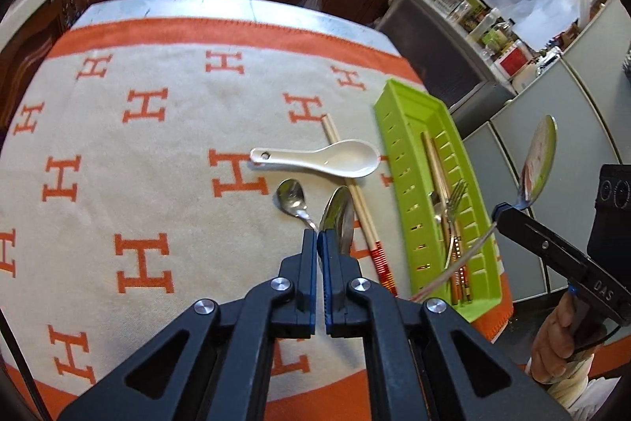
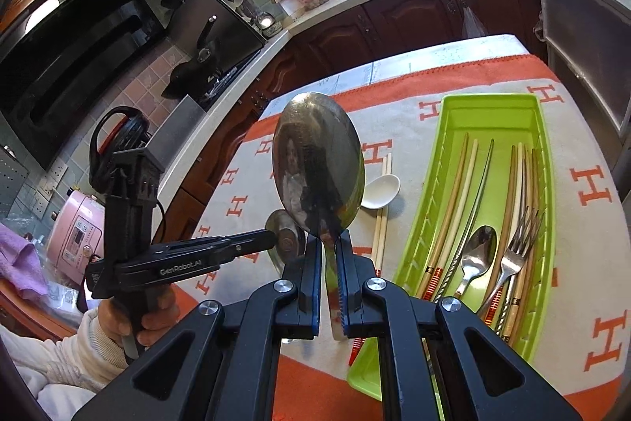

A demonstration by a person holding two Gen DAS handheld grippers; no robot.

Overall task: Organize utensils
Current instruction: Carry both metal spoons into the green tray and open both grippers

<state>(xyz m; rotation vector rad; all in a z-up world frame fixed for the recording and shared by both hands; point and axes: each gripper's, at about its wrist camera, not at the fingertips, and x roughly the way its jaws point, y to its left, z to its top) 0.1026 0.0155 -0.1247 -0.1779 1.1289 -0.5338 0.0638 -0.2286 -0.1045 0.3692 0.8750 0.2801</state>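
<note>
the left gripper (image 1: pixel 317 235) is pressed together on the neck of a steel spoon (image 1: pixel 336 214), whose bowl sticks up past the fingertips above the cloth (image 1: pixel 157 152). the right gripper (image 2: pixel 329 243) pinches the handle of a larger metal spoon (image 2: pixel 317 164), held upright in the air to the left of the green tray (image 2: pixel 546 184). in the tray lie chopsticks (image 2: pixel 449 208), a small spoon (image 2: pixel 479 247) and a fork (image 2: pixel 512 247), all lengthwise. on the cloth, left of the tray, a white ceramic spoon (image 1: pixel 315 157) rests across a pair of chopsticks (image 1: pixel 355 200), and a little teaspoon (image 1: pixel 291 199) lies just beside the left gripper's tips. a hand (image 1: pixel 560 338) grips the right tool's handle at the near right.
</note>
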